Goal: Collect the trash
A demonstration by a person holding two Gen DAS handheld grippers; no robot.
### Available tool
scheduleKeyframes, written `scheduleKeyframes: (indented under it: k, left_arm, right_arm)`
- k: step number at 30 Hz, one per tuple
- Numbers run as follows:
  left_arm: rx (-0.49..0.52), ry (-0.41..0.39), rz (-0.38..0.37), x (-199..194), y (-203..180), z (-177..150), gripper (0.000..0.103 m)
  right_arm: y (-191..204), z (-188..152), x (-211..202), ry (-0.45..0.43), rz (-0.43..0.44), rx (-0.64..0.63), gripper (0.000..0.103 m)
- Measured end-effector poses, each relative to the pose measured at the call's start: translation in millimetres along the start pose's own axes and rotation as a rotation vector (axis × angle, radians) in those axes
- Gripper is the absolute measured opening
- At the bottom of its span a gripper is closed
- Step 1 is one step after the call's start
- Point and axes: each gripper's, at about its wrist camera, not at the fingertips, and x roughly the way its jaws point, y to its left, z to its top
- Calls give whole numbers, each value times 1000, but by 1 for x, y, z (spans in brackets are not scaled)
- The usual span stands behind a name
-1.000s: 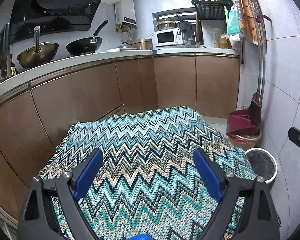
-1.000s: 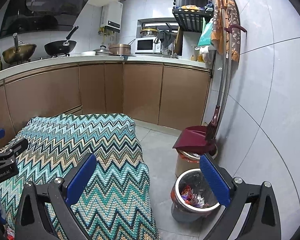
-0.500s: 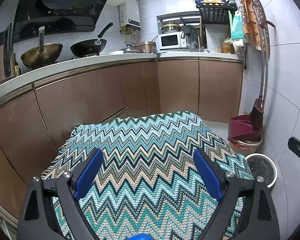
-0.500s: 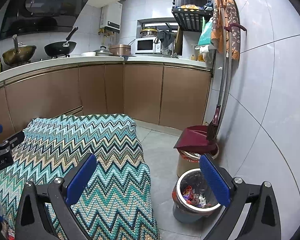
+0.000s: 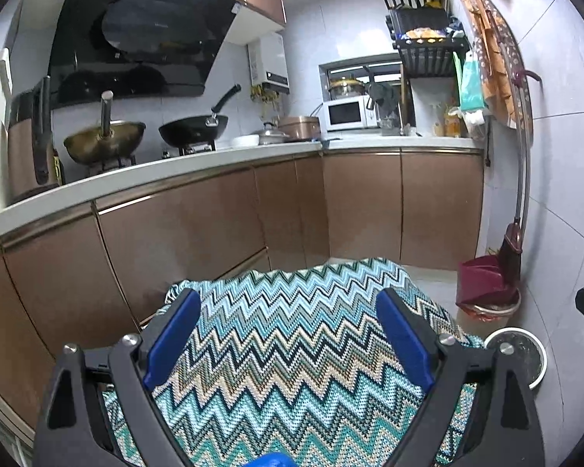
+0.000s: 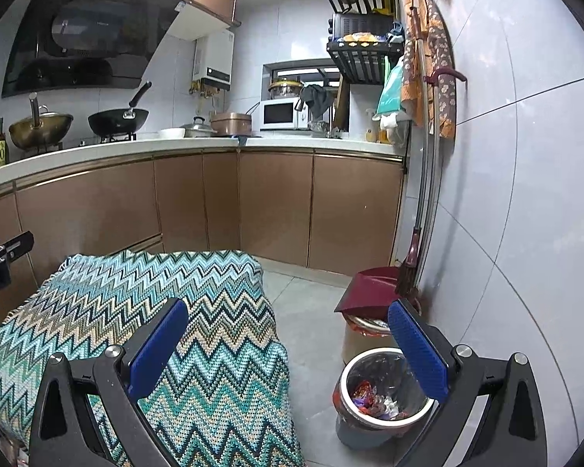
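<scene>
Two ribbed blue-padded grippers (image 5: 288, 307) w/ jaws apart

Little legible lettering in the kitchen

In the right wrist view, the left gripper (image 6: 4, 257) at the frame's left edge bore white letters cut off by the edge, reading roughly "ool.AI". A yellow label on the oil bottle (image 6: 0, 144) and the mark on the range hood (image 6: 93, 35) were too small to read.

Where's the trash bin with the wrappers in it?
In the right wrist view, the trash bin stands on the floor at lower right, between the zigzag cloth and the tiled wall, just in front of the red dustpan.
</scene>
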Motion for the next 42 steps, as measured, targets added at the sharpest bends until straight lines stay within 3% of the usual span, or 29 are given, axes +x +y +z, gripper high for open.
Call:
scheduleKeyframes:
  k: [12, 42]
  left_arm:
    - [14, -26, -8, -14, -4, 4, 91]
    - [46, 49, -60, 4, -25, -15, 91]
  right_arm:
    - [0, 7, -12, -35, -2, -11, 103]
    - [-14, -3, 1, 12, -30, 12, 103]
